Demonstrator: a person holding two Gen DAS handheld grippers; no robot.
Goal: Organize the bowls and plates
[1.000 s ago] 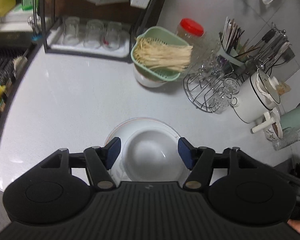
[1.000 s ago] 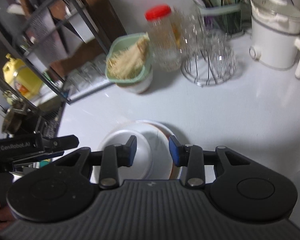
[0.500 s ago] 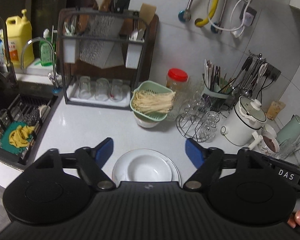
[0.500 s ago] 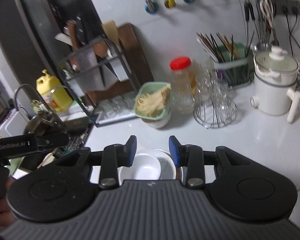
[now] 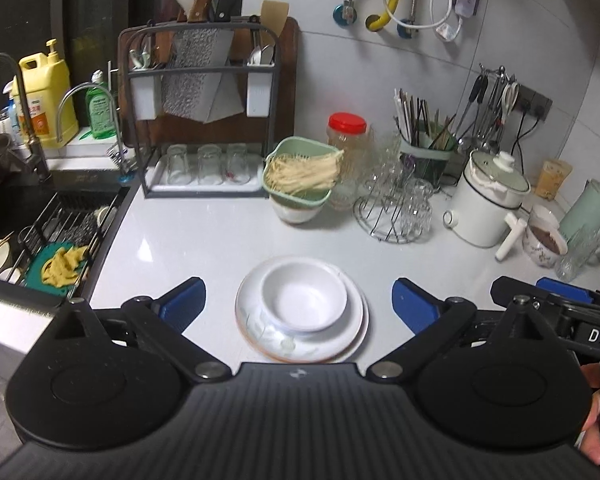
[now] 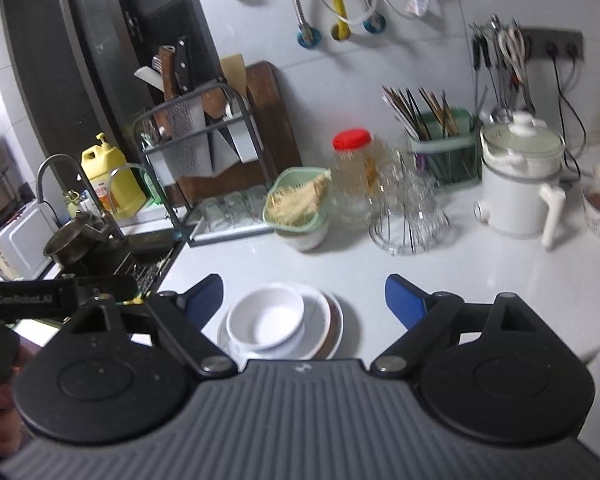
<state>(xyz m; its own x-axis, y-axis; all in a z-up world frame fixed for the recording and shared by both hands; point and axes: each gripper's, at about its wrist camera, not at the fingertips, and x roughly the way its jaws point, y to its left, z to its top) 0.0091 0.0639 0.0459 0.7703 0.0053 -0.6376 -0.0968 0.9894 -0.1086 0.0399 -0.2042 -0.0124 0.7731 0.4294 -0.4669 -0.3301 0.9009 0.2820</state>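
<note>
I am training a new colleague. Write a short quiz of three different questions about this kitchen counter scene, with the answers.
1. True or false: the white bowl sits inside the plate.
2. Which is right about the left tongs and right tongs? A) both open and empty B) both shut on the bowl C) only the left is open
3. Fill in: the green strainer holding noodles rests on top of a ____.

Key: 1 true; 2 A; 3 bowl

The right gripper (image 6: 303, 302) hangs with jaws spread wide above the white bowl (image 6: 265, 317), which sits on stacked plates (image 6: 324, 330); a green colander (image 6: 298, 204) stands at twelve o'clock.
</note>
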